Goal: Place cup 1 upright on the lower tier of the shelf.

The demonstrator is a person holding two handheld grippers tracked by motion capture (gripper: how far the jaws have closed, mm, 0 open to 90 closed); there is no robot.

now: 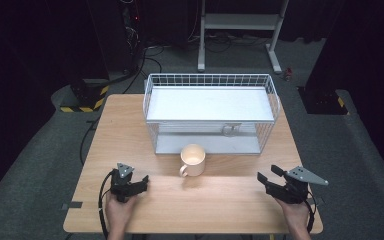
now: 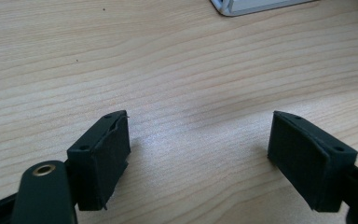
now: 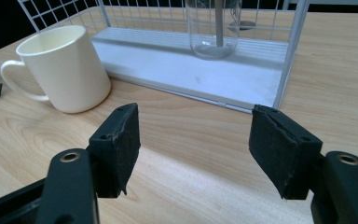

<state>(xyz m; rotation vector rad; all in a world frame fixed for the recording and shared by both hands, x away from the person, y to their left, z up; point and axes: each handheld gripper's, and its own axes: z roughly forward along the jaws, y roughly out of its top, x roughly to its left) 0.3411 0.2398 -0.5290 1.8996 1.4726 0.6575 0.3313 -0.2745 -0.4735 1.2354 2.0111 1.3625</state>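
1. Dark floor surrounds the wooden table (image 1: 130, 125), with cables and a white metal stand (image 1: 240, 22) on the far side and yellow-and-black striped feet (image 1: 82, 100) at the far left.
2. On the far half of the table stands a white wire rack (image 1: 210, 80) with two shelves; its lower shelf opens toward the near side.
3. A clear glass (image 3: 213, 28) stands upright on the lower shelf, toward the right, behind the rack's front edge.
4. A cream mug (image 1: 193, 160) stands upright on the table just in front of the rack, near the middle, handle pointing near-left. It sits between the two grippers and apart from both.
5. The right gripper (image 1: 269, 176) is at the near right, jaws apart with nothing between them, pointing toward the mug; bare wood lies between.
6. The left gripper (image 1: 141, 183) is at the near left, low over the wood, jaws apart and holding nothing.
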